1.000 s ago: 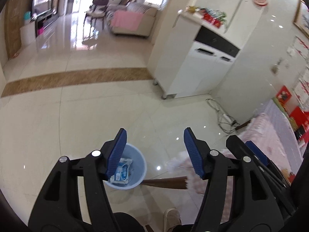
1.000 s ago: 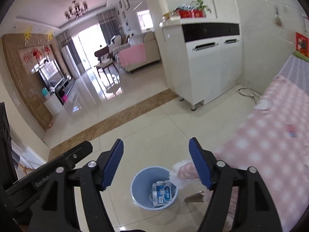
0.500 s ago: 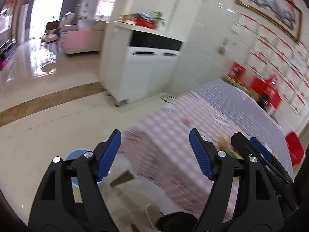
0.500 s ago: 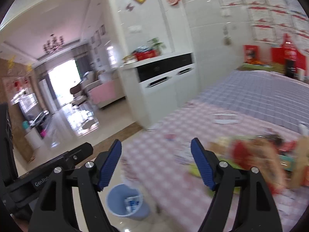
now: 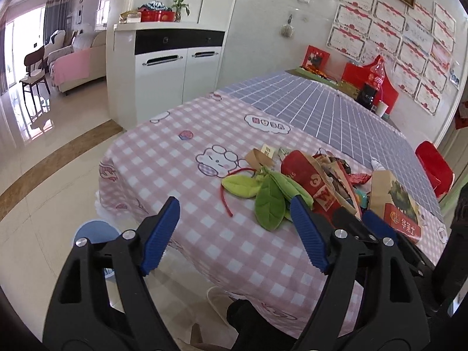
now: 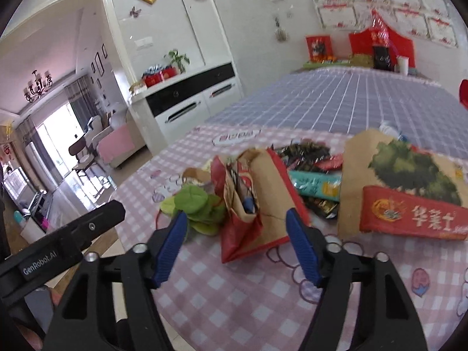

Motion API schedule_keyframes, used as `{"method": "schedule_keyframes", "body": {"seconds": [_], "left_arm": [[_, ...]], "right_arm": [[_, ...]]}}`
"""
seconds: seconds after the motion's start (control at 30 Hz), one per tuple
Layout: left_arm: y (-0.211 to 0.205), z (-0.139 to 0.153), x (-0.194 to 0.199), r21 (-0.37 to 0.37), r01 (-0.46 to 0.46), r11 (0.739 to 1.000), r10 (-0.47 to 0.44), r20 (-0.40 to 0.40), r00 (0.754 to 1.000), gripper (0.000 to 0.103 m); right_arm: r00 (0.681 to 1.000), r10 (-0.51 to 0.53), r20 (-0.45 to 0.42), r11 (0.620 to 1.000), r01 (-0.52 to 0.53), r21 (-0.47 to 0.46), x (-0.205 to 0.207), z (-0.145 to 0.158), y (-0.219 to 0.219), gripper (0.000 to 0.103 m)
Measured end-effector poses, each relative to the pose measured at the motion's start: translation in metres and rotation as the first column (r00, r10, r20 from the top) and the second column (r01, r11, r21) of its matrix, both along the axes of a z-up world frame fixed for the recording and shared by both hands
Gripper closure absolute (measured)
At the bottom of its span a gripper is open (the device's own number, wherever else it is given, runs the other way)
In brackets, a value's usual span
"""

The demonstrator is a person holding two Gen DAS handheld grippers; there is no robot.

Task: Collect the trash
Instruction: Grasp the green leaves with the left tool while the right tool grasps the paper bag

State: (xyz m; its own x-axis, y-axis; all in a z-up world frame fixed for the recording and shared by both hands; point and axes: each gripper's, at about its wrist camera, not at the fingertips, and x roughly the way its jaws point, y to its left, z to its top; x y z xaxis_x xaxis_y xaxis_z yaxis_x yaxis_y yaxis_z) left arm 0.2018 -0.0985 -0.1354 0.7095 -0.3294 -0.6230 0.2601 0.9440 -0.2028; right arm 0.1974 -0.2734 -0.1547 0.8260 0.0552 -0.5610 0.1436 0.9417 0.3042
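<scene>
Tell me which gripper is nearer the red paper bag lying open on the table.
Right. The right gripper, closing and empty, frames the red paper bag; the left gripper, opening, is aimed left of it, toward green leaves.

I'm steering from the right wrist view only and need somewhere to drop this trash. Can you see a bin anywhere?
Observer: Yes. In the left wrist view a blue bin stands on the floor by the near-left corner of the table, partly hidden behind the left gripper.
Operator: I only see that gripper's body. Is it carrying anything?
Observer: No. There is nothing between its fingers, and its jaws are opening.
</scene>
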Motion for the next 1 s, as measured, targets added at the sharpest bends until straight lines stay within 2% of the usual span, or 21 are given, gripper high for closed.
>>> {"method": "schedule_keyframes", "body": {"seconds": [0.07,0.2,0.27,0.37,0.47,0.57,0.73,0.83,0.9,1.0], "left_arm": [[-0.001,-0.003,0.003,0.001,-0.007,1.000,0.007,-0.013,1.000,0.026],[-0.007,-0.008,0.010,0.003,-0.008,1.000,0.008,-0.031,0.999,0.026],[-0.012,-0.010,0.014,-0.004,0.001,1.000,-0.001,-0.045,0.999,0.026],[-0.022,-0.013,0.023,-0.027,0.021,0.999,-0.023,-0.066,0.998,0.026],[-0.034,-0.019,0.036,-0.021,0.028,0.999,-0.029,-0.084,0.996,0.026],[-0.042,-0.023,0.046,-0.064,0.047,0.997,-0.054,-0.114,0.992,0.026],[-0.059,-0.032,0.059,-0.049,0.059,0.997,-0.066,-0.144,0.987,0.028],[-0.062,-0.035,0.064,-0.066,0.078,0.995,-0.088,-0.156,0.984,0.073],[-0.062,-0.034,0.063,-0.067,0.095,0.993,-0.105,-0.150,0.983,0.085],[-0.058,-0.026,0.054,-0.086,0.116,0.990,-0.124,-0.097,0.988,0.090]], "right_arm": [[0.999,0.027,-0.016,0.999,-0.027,0.021,0.005,-0.002,0.006,0.054],[0.998,0.049,-0.035,0.998,-0.048,0.037,0.017,-0.004,0.007,0.059],[0.997,0.056,-0.047,0.998,-0.054,0.043,0.023,-0.004,0.004,0.086],[0.997,0.065,-0.043,0.996,-0.063,0.057,0.025,-0.005,-0.001,0.086],[0.997,0.065,-0.039,0.996,-0.062,0.061,0.024,-0.005,-0.003,0.086],[0.997,0.066,-0.036,0.996,-0.064,0.057,0.024,-0.005,-0.005,0.086],[0.997,0.065,-0.028,0.996,-0.063,0.058,0.025,-0.004,-0.006,0.086],[0.998,0.062,-0.023,0.998,-0.062,0.032,0.025,-0.003,-0.001,0.087],[0.998,0.061,-0.019,0.998,-0.061,0.027,0.025,-0.001,0.000,0.087],[0.999,0.047,0.006,0.999,-0.047,0.008,0.020,0.006,0.003,0.088]]}}
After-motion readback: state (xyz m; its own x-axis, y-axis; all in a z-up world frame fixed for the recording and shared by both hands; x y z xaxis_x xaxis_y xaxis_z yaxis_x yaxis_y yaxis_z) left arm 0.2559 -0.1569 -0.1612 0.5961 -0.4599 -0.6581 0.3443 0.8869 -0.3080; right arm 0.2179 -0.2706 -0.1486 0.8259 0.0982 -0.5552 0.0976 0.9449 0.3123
